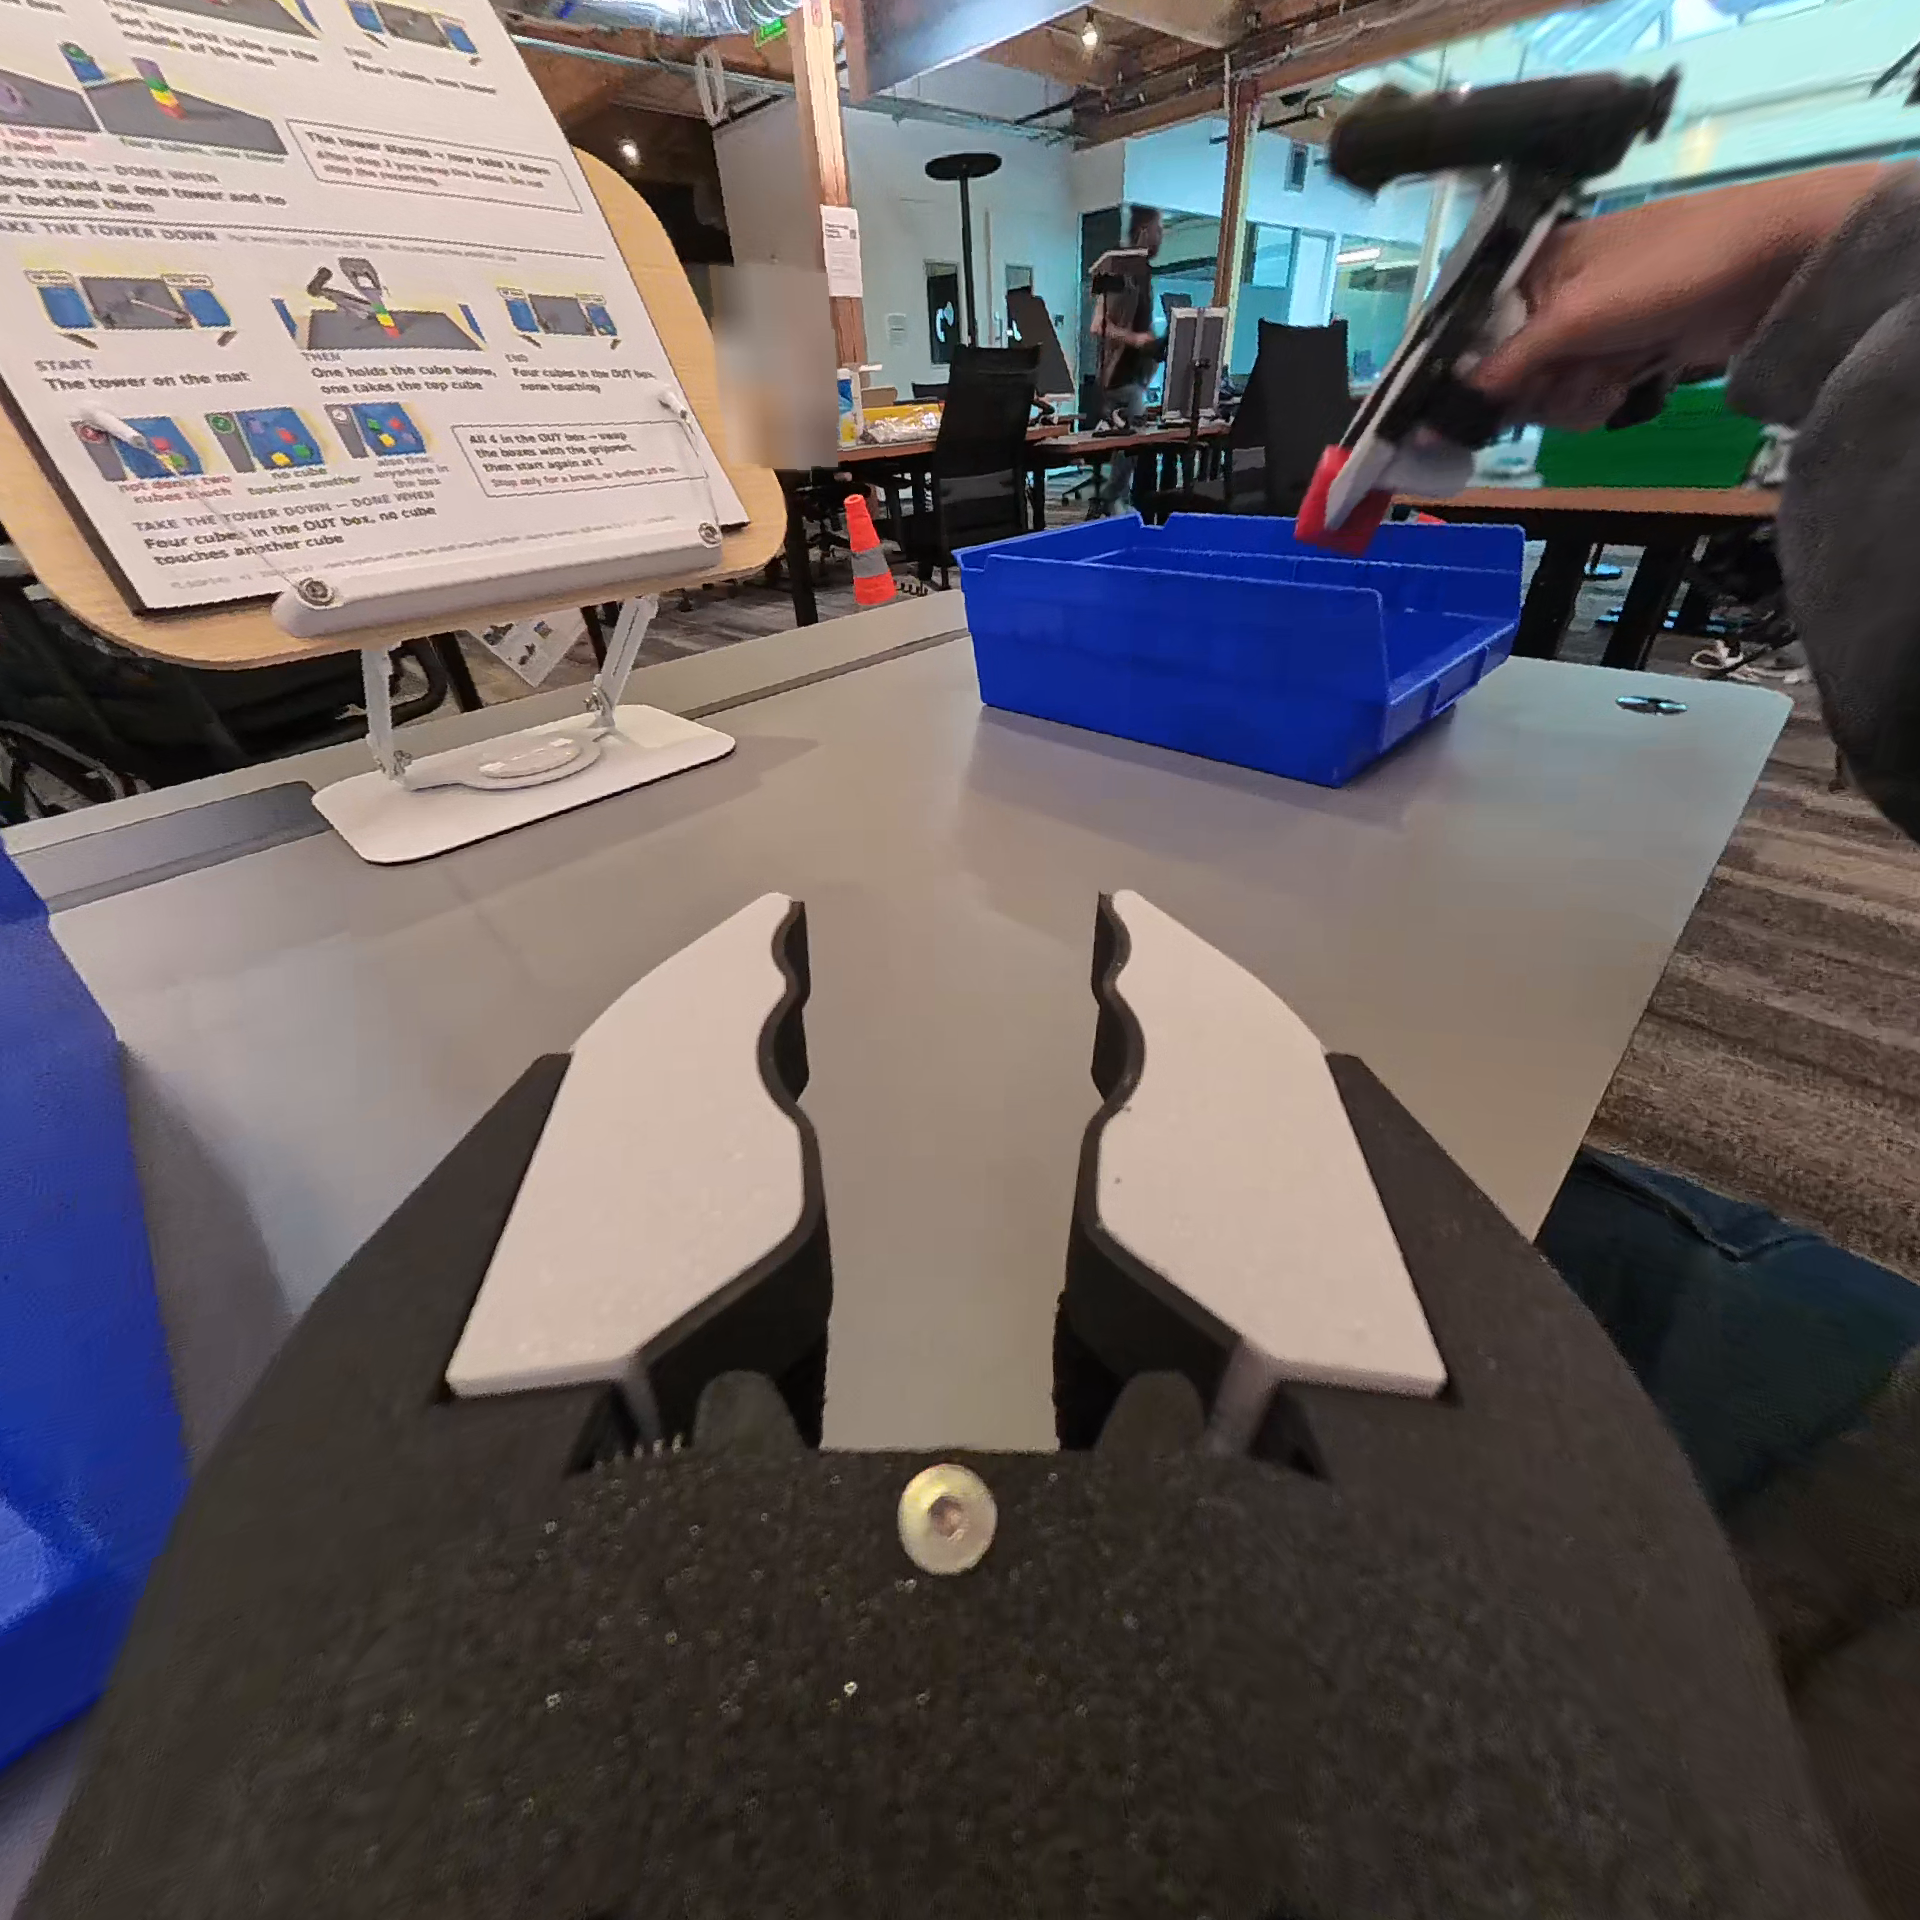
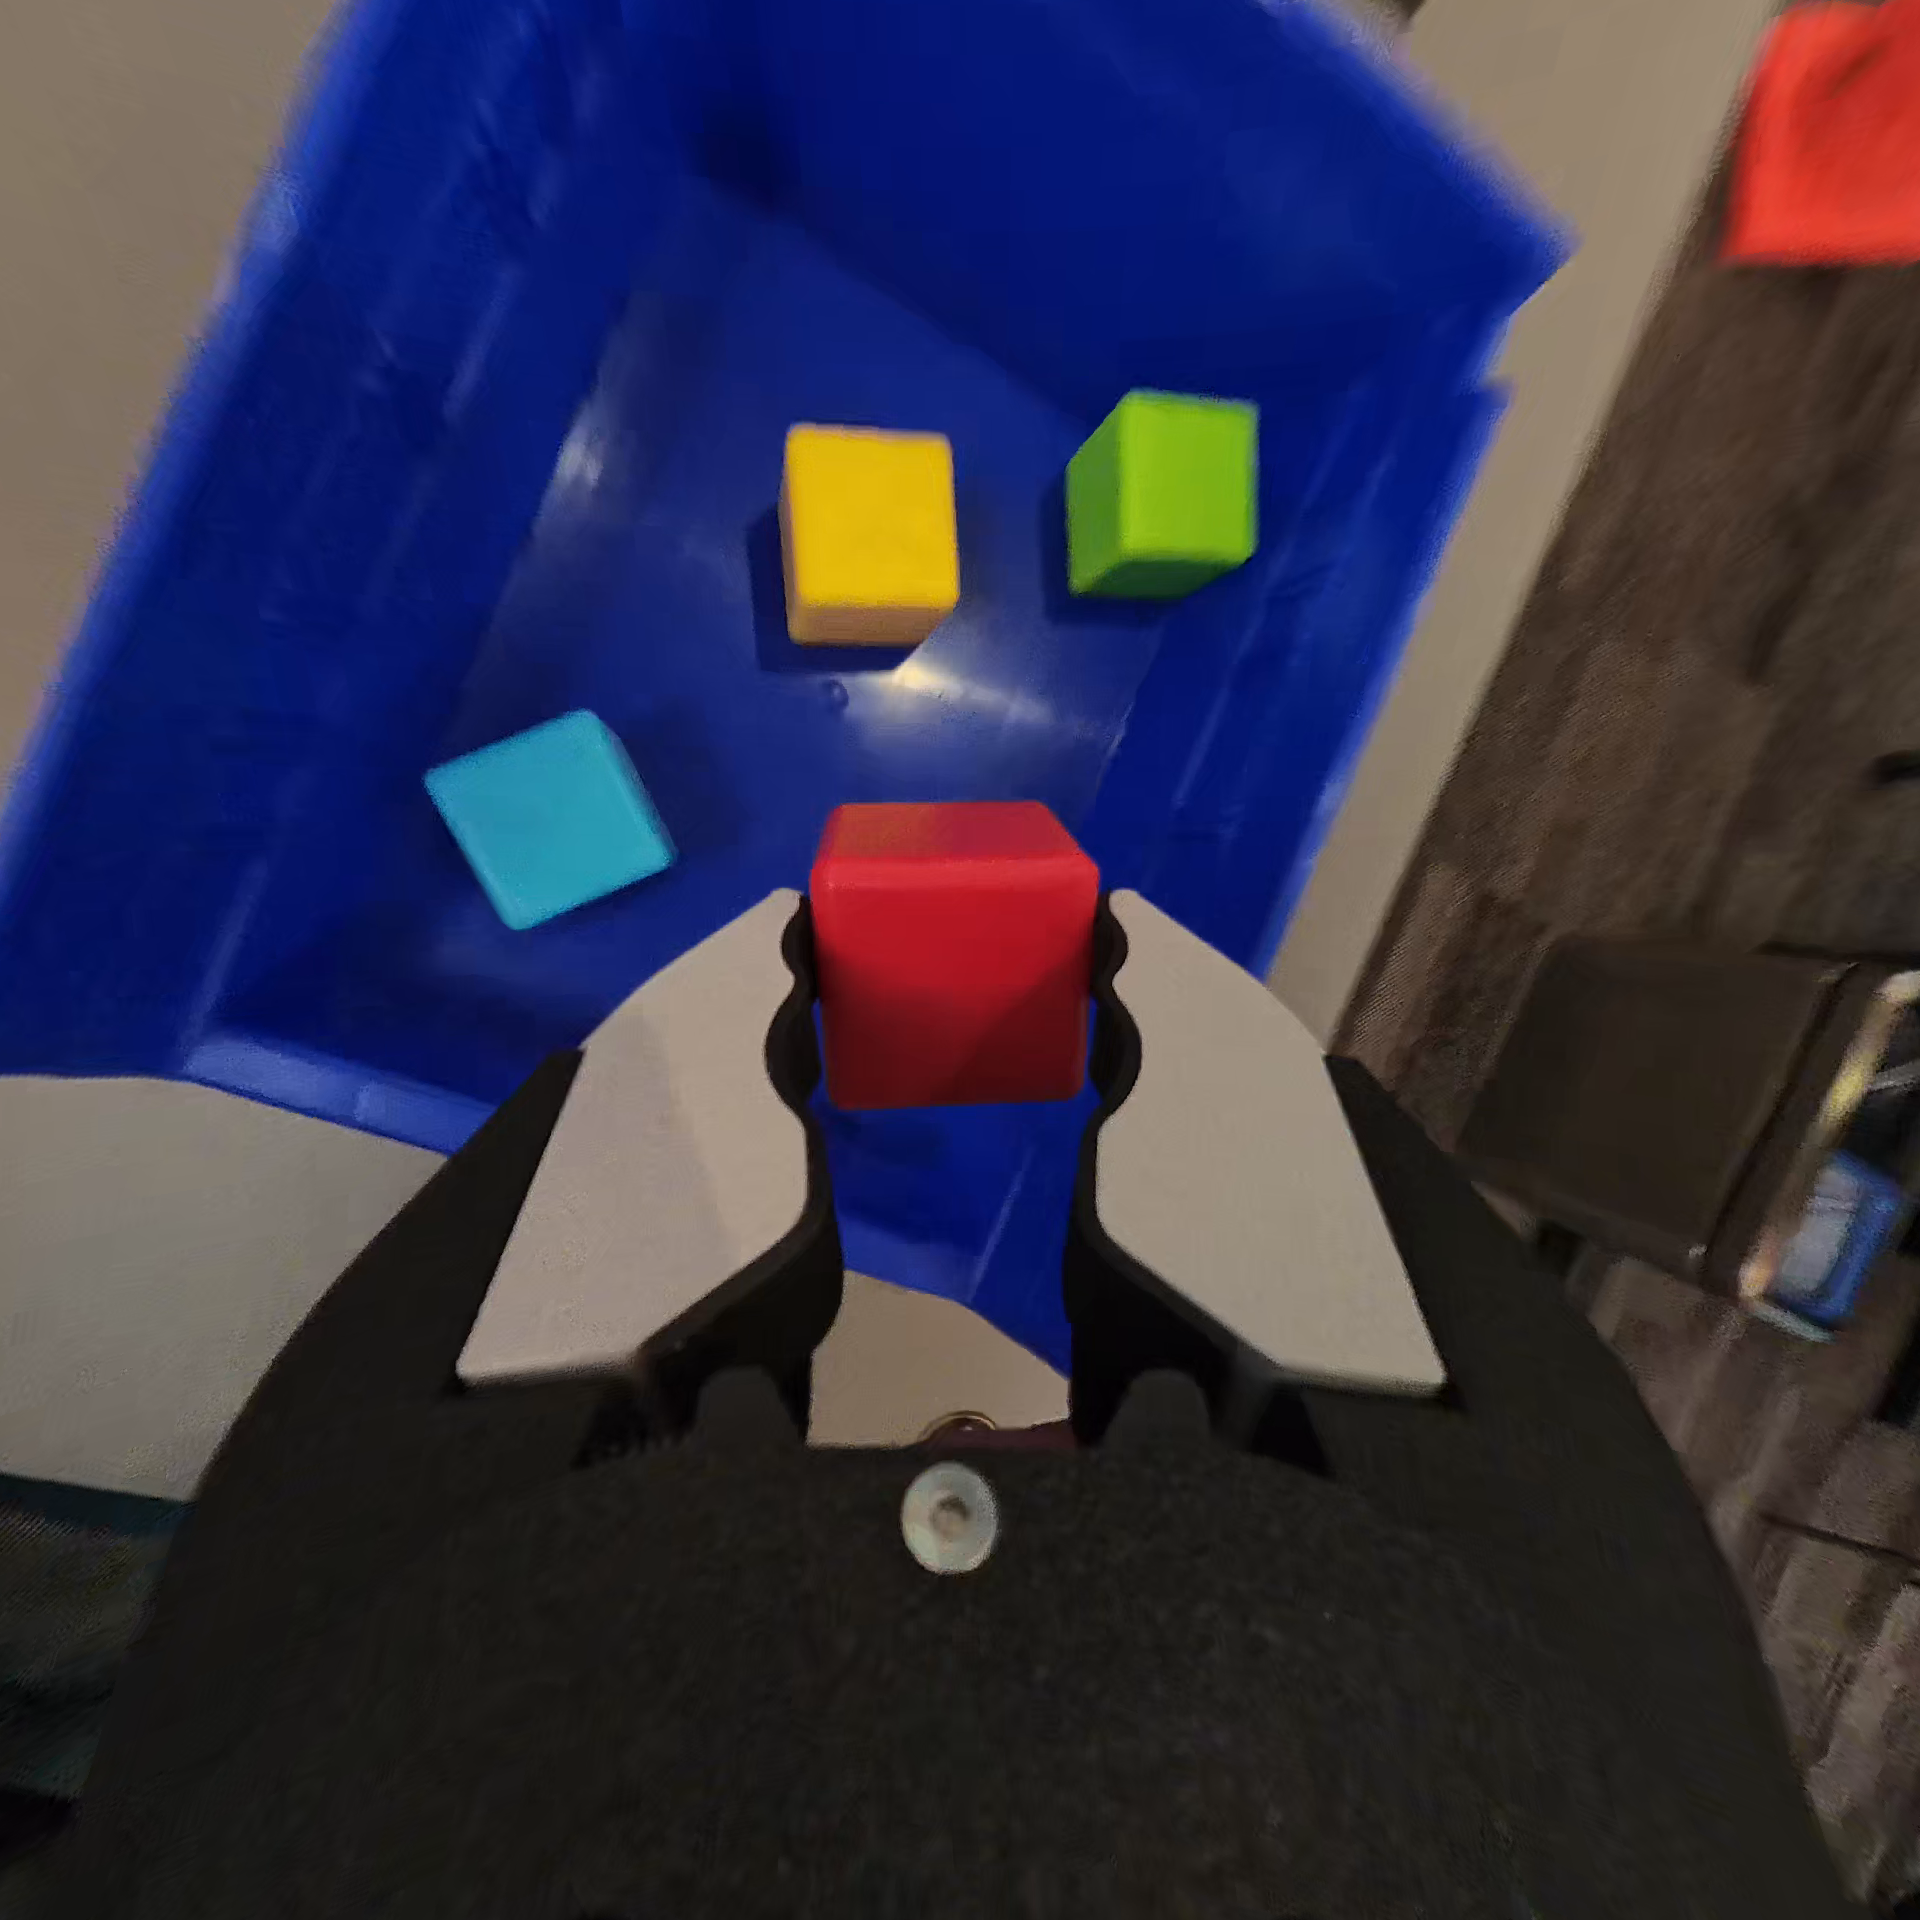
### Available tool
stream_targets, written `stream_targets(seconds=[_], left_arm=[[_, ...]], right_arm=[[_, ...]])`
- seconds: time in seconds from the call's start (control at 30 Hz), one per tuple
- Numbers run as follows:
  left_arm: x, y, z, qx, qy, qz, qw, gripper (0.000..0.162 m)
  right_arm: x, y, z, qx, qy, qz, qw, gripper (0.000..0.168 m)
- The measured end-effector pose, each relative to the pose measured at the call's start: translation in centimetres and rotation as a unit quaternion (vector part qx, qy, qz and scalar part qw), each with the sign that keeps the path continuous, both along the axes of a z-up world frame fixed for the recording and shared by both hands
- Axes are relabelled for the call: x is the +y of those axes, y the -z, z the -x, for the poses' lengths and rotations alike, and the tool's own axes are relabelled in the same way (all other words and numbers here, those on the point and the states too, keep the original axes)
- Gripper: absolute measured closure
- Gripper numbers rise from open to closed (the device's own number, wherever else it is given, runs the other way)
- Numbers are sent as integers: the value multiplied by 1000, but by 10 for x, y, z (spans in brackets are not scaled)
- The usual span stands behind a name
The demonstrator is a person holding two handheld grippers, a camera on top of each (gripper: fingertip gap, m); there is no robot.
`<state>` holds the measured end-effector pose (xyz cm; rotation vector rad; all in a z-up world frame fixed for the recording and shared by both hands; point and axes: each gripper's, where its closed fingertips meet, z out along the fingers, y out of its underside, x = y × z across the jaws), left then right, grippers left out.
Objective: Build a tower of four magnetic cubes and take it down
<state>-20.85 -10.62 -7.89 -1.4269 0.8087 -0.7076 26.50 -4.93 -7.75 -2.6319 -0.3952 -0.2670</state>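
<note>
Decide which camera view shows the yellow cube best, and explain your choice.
The right wrist view: the yellow cube lies in plain sight on the floor of the blue bin, apart from the other cubes. The left wrist view shows only the bin's outer walls, which hide the cube.

Ahead and to the left of the left claw (image 1: 948,925), an instruction sheet (image 1: 343,291) leans on a white stand (image 1: 520,769) on the grey counter (image 1: 914,790). Beyond the counter, straight ahead, an orange cone (image 1: 868,551) stands on the floor among black chairs (image 1: 982,436) and desks (image 1: 1039,442).
</note>
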Motion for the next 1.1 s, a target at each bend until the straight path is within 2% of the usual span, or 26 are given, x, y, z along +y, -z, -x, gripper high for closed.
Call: stream_targets(seconds=[0.1,0.17,0.37,0.47,0.53,0.63,0.7,0.77,0.8,0.83,0.9,0.97,1.07,1.1], left_arm=[[-2,1,-2,12,1,-10,1000,110],[-4,3,-2,23,-2,-17,1000,110],[-5,4,6,33,-14,-28,999,110],[-4,3,10,29,-19,-25,999,110],[-3,3,12,27,-21,-23,999,110],[-2,2,14,29,-28,-28,999,110],[-1,1,16,28,-35,-34,998,110],[0,-2,18,23,-42,-40,998,110],[1,-3,19,21,-46,-42,998,109],[2,-5,21,18,-50,-44,998,109],[4,-7,24,13,-59,-45,997,109],[6,-8,27,7,-65,-41,997,109],[8,-8,29,1,-67,-28,997,113],[9,-7,29,2,-68,-25,997,113]], right_arm=[[0,51,-11,4,15,70,997,118],[0,72,-11,2,10,96,995,118],[6,98,-21,5,46,120,992,118],[5,98,-22,18,66,126,990,118],[4,98,-23,13,65,129,989,118],[2,78,-20,-11,54,85,995,97],[0,45,-15,-21,63,5,998,97],[-5,1,4,-12,64,-121,991,100],[-10,-18,26,14,52,-187,981,107],[-16,-33,56,58,28,-245,967,107],[-36,-45,132,176,-44,-319,930,108],[-62,-41,204,307,-100,-357,876,110],[-96,-15,274,461,-107,-379,795,118],[-105,-3,287,473,-104,-375,790,115]])
